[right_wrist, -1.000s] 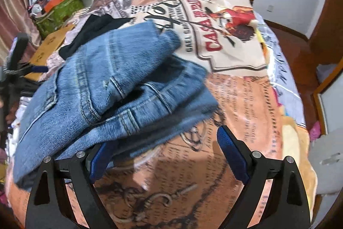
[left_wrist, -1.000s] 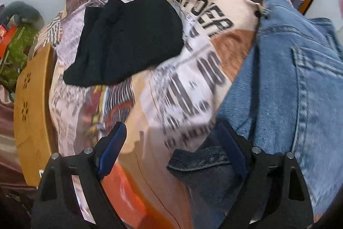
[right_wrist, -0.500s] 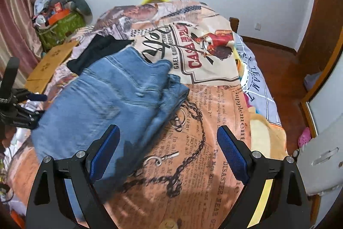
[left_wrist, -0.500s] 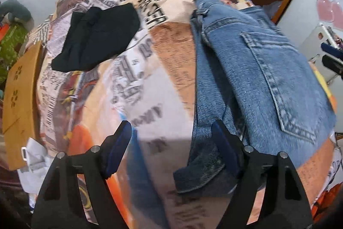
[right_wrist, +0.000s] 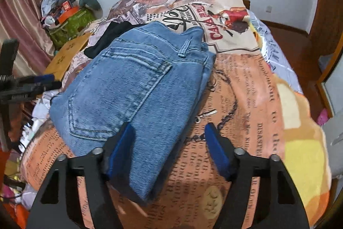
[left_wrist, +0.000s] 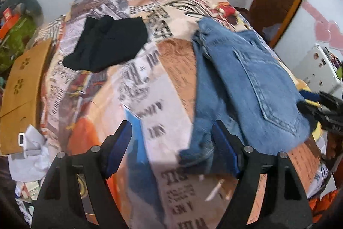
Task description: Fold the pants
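Note:
Blue jeans [right_wrist: 133,87] lie folded on the printed bedspread [right_wrist: 246,104], back pocket up. My right gripper [right_wrist: 169,130] hovers over their near end. Its jaws are closing, the denim corner lies beneath the gap, and the pads do not press on it. In the left wrist view the jeans [left_wrist: 246,83] sit to the right. My left gripper [left_wrist: 171,128] is open over bare bedspread [left_wrist: 163,96], its right finger beside the jeans' rumpled hem. Each gripper shows in the other's view: the left gripper [right_wrist: 32,83] and the right gripper [left_wrist: 319,102].
A folded black garment [left_wrist: 107,44] lies further up the bed. A brown cardboard panel [left_wrist: 23,83] and crumpled white cloth [left_wrist: 30,156] are at the left edge. A green bag [right_wrist: 70,25] stands by the curtain. A yellow blanket [right_wrist: 300,134] covers the right side.
Both grippers have drawn back from the jeans, which went from bunched to lying flat and folded. The right jaws have narrowed. The left gripper rose, away from the hem.

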The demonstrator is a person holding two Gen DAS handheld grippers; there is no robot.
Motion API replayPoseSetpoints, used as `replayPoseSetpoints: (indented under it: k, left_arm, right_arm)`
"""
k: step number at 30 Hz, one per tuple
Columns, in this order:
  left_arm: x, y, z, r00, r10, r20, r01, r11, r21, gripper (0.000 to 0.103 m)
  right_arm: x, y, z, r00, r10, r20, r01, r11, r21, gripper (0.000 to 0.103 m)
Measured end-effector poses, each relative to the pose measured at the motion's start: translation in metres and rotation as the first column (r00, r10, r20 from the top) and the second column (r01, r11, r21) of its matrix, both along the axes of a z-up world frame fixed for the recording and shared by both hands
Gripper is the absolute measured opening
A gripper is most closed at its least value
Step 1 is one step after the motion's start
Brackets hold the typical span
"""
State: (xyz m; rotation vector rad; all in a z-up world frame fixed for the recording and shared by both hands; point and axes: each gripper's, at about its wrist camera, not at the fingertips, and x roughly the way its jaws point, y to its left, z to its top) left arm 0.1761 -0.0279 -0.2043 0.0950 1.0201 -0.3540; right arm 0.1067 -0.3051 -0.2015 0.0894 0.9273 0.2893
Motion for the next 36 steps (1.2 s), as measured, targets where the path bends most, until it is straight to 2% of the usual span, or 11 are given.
replayPoseSetpoints:
  k: [3,7,10,14,16,19,24,26,31,36]
  left_arm:
    - [-0.002,-0.003,-0.010,1.000,0.017,0.004,-0.017,1.000,0.019,0.078]
    - [-0.003,0.001,-0.025,0.999,0.047,-0.028,-0.046,0.999,0.015,0.078]
    - [-0.007,-0.003,-0.029,0.998,0.051,-0.024,-0.050,0.998,0.044,0.078]
    - [-0.002,0.001,-0.030,0.997,0.050,-0.052,-0.048,0.998,0.040,0.079]
    - [0.003,0.003,-0.026,0.996,0.070,-0.049,-0.066,0.995,0.078,0.078]
    - [0.010,0.007,-0.016,0.995,0.098,-0.003,-0.097,0.985,0.144,0.077]
    - [0.033,-0.004,0.009,0.998,0.043,0.055,-0.048,0.994,0.094,0.078]
    - [0.045,-0.016,0.018,0.996,0.015,0.084,-0.022,0.996,0.087,0.084]
    - [0.088,-0.062,0.032,0.984,-0.060,0.166,0.039,0.991,0.124,0.085]
    - [0.130,-0.104,0.031,0.981,-0.135,0.138,0.124,0.988,0.089,0.086]
  right_arm:
    - [0.001,0.005,-0.003,1.000,0.014,-0.003,-0.014,1.000,-0.010,0.045]
    - [-0.001,0.009,-0.008,1.000,0.026,0.004,-0.026,0.999,-0.038,0.041]
    - [-0.001,0.005,-0.012,1.000,0.018,-0.013,-0.019,1.000,-0.007,0.040]
    - [0.000,0.001,-0.013,0.999,0.016,-0.031,-0.015,1.000,0.020,0.039]
    - [0.000,-0.001,-0.010,0.999,0.017,-0.035,-0.017,1.000,0.015,0.039]
    - [0.002,-0.009,-0.003,0.999,-0.006,-0.046,0.006,1.000,0.013,0.039]
    - [0.019,-0.031,0.012,0.998,-0.068,-0.016,0.069,0.997,0.041,0.040]
    - [0.031,-0.036,0.017,0.996,-0.089,0.002,0.088,0.995,0.035,0.040]
    - [0.062,-0.043,0.022,0.995,-0.099,0.027,0.097,0.994,0.054,0.040]
    - [0.099,-0.039,0.015,0.997,-0.075,0.029,0.073,0.996,0.052,0.040]
